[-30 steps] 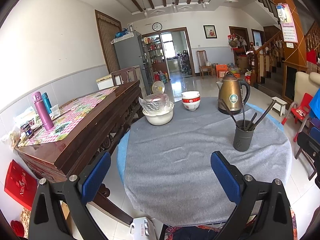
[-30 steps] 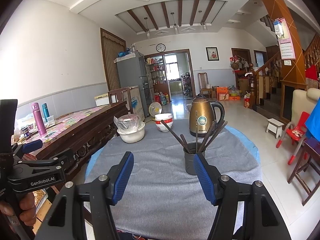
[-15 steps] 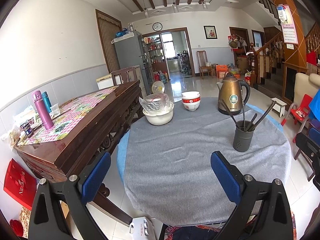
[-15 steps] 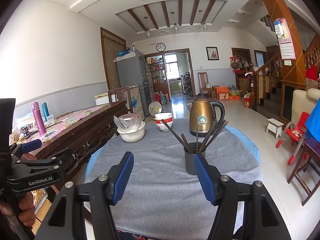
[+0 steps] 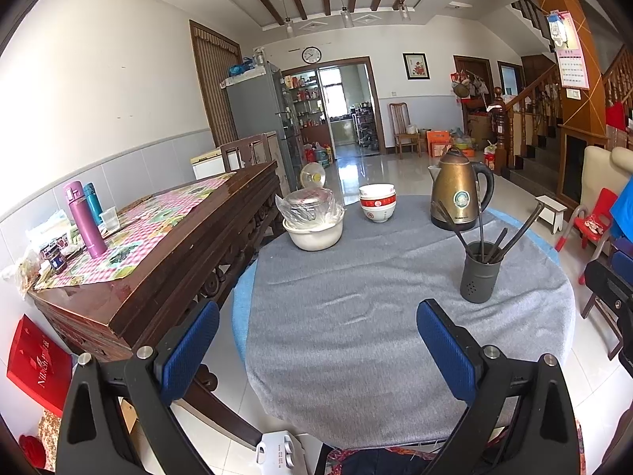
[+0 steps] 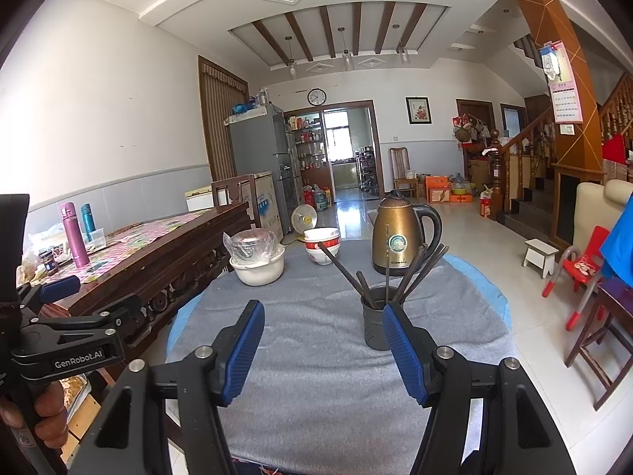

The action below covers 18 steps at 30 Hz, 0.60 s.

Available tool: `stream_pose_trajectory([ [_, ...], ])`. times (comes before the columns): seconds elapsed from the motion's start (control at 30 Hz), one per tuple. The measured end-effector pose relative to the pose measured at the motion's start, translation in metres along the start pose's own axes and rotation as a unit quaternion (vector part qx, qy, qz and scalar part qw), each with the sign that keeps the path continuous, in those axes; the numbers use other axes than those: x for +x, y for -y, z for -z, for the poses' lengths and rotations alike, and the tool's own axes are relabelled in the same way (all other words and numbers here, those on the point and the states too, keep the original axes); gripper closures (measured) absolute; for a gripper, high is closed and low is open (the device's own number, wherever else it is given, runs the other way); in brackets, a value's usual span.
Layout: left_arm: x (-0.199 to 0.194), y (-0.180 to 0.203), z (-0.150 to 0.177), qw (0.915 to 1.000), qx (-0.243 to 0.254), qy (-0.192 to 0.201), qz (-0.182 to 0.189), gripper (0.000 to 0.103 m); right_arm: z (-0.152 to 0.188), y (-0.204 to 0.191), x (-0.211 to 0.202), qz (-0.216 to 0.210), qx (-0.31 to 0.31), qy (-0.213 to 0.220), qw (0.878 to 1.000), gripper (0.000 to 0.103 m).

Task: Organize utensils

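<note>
Where the round worktop (image 5: 356, 340) carries its grey cloth, four items stand on it: a white basin holding a bag-wrapped metal pot (image 5: 312, 221) at far left, a stack of red-and-white bowls (image 5: 377, 202) at far centre, a bronze kettle (image 5: 459, 194) at far right, and a dark grey utensil holder (image 5: 479, 277) nearer on the right. A long wooden sideboard (image 5: 158, 245) runs just beside the worktop on the left, carrying a pink flask (image 5: 81, 219) and a teal one behind it.

The utensil holder stands upright, its long axis vertical. The dark utensils (image 5: 490, 237) in it fan outward — one leans far-left across the kettle's base, others lean right. Their lower ends are hidden inside the holder, and their type cannot be made out.

The left gripper (image 5: 316, 348) hangs over the near edge of the worktop with its blue pads spread wide and nothing between them. The right gripper (image 6: 320, 350) is likewise wide apart and holds nothing; in its view the right pad (image 6: 403, 352) overlaps the near right side of the utensil holder (image 6: 374, 326) — whether it touches cannot be told. The cloth between the grippers and the holder is bare. The left gripper's body (image 6: 67, 350) shows at the left edge of the right wrist view, partly cut off.
</note>
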<state>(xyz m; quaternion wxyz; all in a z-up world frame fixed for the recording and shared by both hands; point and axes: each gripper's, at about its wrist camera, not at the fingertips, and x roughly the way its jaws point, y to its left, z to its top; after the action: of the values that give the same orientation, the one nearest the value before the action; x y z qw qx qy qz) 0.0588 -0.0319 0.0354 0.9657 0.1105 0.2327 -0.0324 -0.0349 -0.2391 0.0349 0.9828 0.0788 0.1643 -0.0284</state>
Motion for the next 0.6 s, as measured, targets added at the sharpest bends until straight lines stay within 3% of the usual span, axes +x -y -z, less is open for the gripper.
stream_pose_trajectory([
  [0.6,0.0023,-0.0007,0.0035,1.0,0.0,-0.004,0.001,0.003,0.0006,0.0043,0.0009,0.008,0.01,-0.006,1.0,0.036],
])
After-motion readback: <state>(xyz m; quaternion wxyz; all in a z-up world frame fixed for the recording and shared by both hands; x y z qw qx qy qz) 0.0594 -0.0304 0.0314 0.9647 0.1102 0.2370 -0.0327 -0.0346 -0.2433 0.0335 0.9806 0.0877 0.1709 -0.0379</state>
